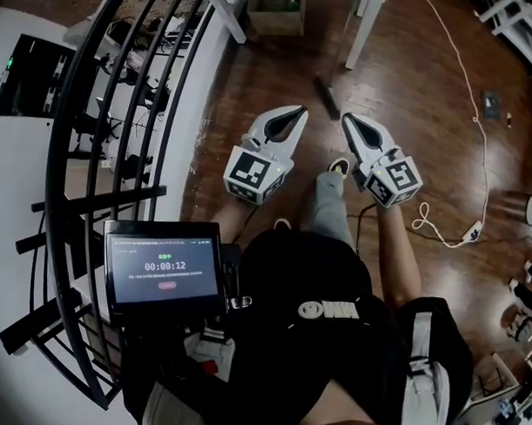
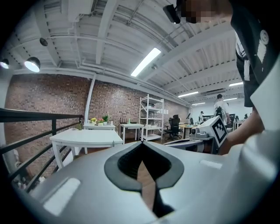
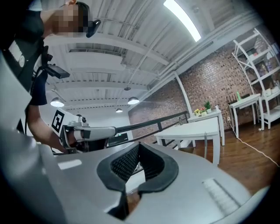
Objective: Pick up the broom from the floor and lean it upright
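My left gripper [image 1: 299,113] and right gripper [image 1: 348,119] are held up side by side in front of the person's body, both shut with nothing between their jaws. They point roughly level across the room. In the left gripper view the left gripper [image 2: 141,143] is closed, and the right gripper [image 2: 210,131] shows at the right. In the right gripper view the right gripper [image 3: 139,144] is closed, with the left gripper [image 3: 83,131] at the left. A dark elongated thing [image 1: 326,97] lies on the wooden floor beyond the tips. I cannot tell whether it is the broom.
A black railing [image 1: 99,169] curves along the left. A white table [image 1: 364,21] and a cardboard box [image 1: 276,11] stand at the far end, and a white cable [image 1: 472,113] trails over the floor at right. A timer screen [image 1: 163,267] hangs at the person's chest.
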